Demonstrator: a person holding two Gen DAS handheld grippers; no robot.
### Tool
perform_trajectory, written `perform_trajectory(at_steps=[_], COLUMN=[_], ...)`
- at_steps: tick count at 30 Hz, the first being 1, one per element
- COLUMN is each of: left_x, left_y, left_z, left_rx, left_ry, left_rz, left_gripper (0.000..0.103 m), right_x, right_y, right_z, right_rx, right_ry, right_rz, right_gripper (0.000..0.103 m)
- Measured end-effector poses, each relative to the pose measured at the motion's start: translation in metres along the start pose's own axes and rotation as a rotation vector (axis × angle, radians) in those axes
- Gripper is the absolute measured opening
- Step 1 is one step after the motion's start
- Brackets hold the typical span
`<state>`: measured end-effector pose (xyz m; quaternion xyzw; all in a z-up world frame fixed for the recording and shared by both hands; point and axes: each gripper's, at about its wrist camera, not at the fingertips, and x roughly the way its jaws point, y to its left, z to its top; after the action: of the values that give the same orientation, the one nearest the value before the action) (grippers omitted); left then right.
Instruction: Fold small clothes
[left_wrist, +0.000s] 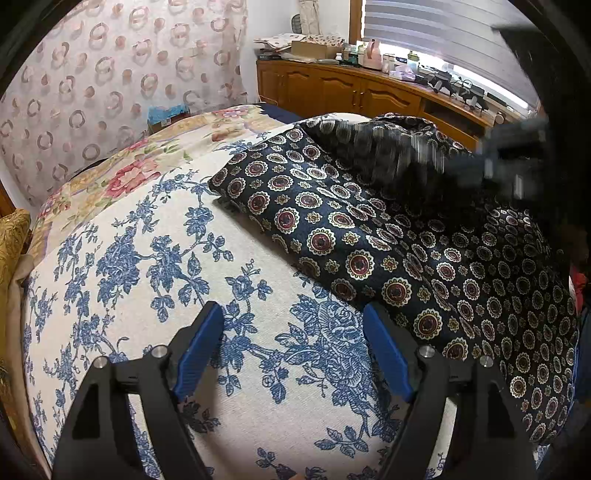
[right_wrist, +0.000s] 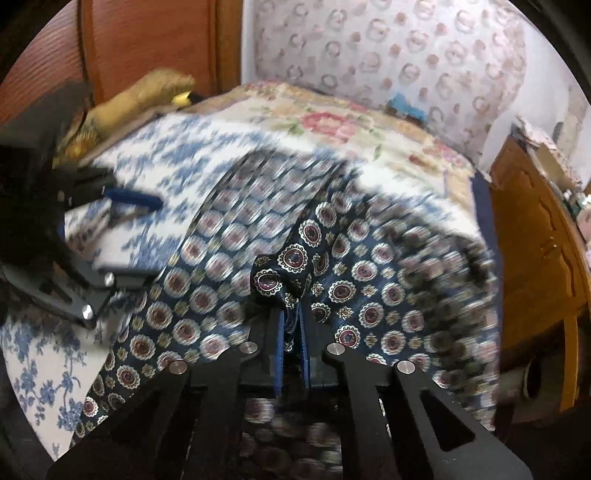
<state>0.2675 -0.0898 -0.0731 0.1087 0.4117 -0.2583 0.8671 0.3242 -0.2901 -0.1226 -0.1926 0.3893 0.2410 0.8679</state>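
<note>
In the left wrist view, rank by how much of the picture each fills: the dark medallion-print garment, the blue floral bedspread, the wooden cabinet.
1. blue floral bedspread
2. dark medallion-print garment, close behind it; fisheye stretch makes the top two unsure
3. wooden cabinet, clearly smallest, being far away

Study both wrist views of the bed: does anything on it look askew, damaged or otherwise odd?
Nothing is damaged or spilled. The dark medallion-print garment lies rumpled rather than flat on the blue floral bedcover, one bunched fold pinched in the shut right gripper. The left gripper hangs open over bare cover, holding nothing.
</note>
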Motion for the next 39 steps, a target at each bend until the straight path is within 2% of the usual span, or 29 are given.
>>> perform_trajectory(at_steps=[4, 8, 12, 15, 20, 25, 31, 37, 39], left_x=[0.000, 0.000, 0.000, 0.000, -0.001, -0.020, -0.057, -0.074, -0.077], left_y=[0.000, 0.000, 0.000, 0.000, 0.000, -0.012, -0.038, -0.081, -0.090], left_z=[0.000, 0.000, 0.000, 0.000, 0.000, -0.006, -0.018, -0.040, -0.048], left_rx=[-0.001, 0.000, 0.000, 0.000, -0.014, -0.020, -0.055, -0.033, -0.030], left_ry=[0.000, 0.000, 0.000, 0.000, -0.001, -0.028, -0.075, -0.054, -0.039], left_rz=[0.000, 0.001, 0.001, 0.002, 0.021, 0.029, -0.064, -0.140, -0.154], left_gripper=[0.079, 0.079, 0.080, 0.080, 0.080, 0.080, 0.080, 0.080, 0.075], right_x=[-0.021, -0.027, -0.027, -0.041, -0.070, -0.086, -0.088, -0.095, -0.100], right_y=[-0.041, -0.094, -0.143, -0.158, -0.151, -0.117, -0.093, -0.080, -0.072], right_z=[0.019, 0.040, 0.045, 0.033, -0.007, -0.060, -0.118, -0.143, -0.148], right_rx=[0.080, 0.165, 0.267, 0.302, 0.332, 0.301, 0.335, 0.368, 0.366], right_ry=[-0.058, -0.089, -0.068, -0.077, -0.101, -0.050, 0.002, -0.016, -0.031], right_rz=[-0.042, -0.188, -0.364, -0.390, -0.294, -0.200, -0.157, -0.148, -0.153], right_gripper=[0.004, 0.005, 0.026, 0.035, 0.043, 0.045, 0.045, 0.045, 0.045])
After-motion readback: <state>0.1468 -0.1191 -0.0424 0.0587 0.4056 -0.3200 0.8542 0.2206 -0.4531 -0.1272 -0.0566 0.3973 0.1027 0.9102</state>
